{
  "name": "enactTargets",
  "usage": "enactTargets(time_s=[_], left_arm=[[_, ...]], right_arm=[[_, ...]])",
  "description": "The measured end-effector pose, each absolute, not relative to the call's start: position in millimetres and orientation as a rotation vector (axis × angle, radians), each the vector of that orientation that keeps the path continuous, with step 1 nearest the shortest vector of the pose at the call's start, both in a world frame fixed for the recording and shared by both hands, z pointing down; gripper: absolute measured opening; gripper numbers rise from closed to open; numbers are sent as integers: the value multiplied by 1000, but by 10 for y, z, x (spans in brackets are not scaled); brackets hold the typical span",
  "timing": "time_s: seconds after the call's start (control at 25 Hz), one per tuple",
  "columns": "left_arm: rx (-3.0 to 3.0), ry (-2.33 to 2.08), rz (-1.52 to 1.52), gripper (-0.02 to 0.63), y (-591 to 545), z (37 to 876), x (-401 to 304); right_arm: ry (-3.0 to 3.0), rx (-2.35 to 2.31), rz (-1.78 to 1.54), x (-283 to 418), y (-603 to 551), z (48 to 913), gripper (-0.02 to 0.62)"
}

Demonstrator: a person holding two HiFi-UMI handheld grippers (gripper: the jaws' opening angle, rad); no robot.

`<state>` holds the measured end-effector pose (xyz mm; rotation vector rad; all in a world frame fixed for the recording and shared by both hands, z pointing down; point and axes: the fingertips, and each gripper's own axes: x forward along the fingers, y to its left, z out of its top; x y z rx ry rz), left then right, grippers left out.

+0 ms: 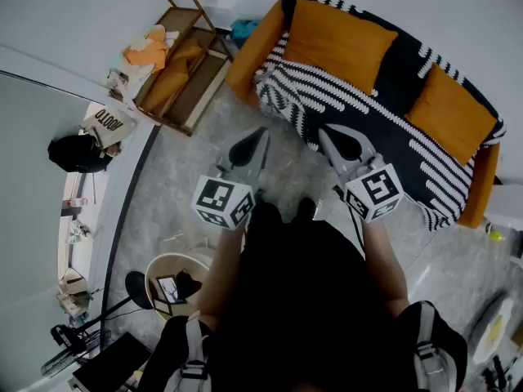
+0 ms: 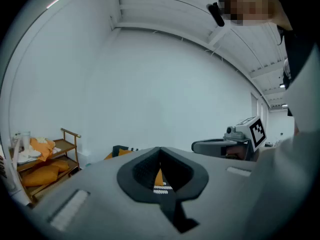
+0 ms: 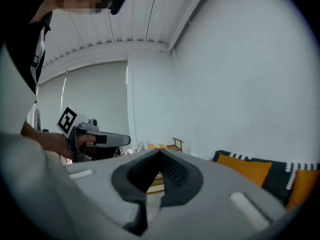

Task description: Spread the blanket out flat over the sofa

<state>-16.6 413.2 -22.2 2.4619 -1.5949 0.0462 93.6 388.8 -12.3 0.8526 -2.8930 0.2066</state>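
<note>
The left gripper (image 2: 160,151) has its jaws together, nothing between them. Through the hollow behind the tips show an orange cushion (image 2: 158,178) and striped blanket (image 2: 160,188). Left of the claw stands a wooden shelf (image 2: 55,159); right of it, the right gripper (image 2: 200,145).

I stand on a grey, stone-patterned floor (image 1: 176,178) in an evenly lit room with plain white walls (image 2: 150,74) and a white slatted ceiling (image 2: 165,14). The sofa (image 1: 248,54), orange at its arms, sits against the wall ahead. To its left a wooden shelf rack (image 1: 184,60) holds orange cushions (image 1: 167,76). A small round table (image 1: 154,278) stands near my left side.
</note>
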Motion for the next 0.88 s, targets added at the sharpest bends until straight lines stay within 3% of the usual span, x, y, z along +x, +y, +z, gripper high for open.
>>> enactTargets(time_s=[0.88], left_arm=[[2426,-1567,161,11,4018,-3,98]], right_arm=[[-2876,868,270,1210,3824,46,3]])
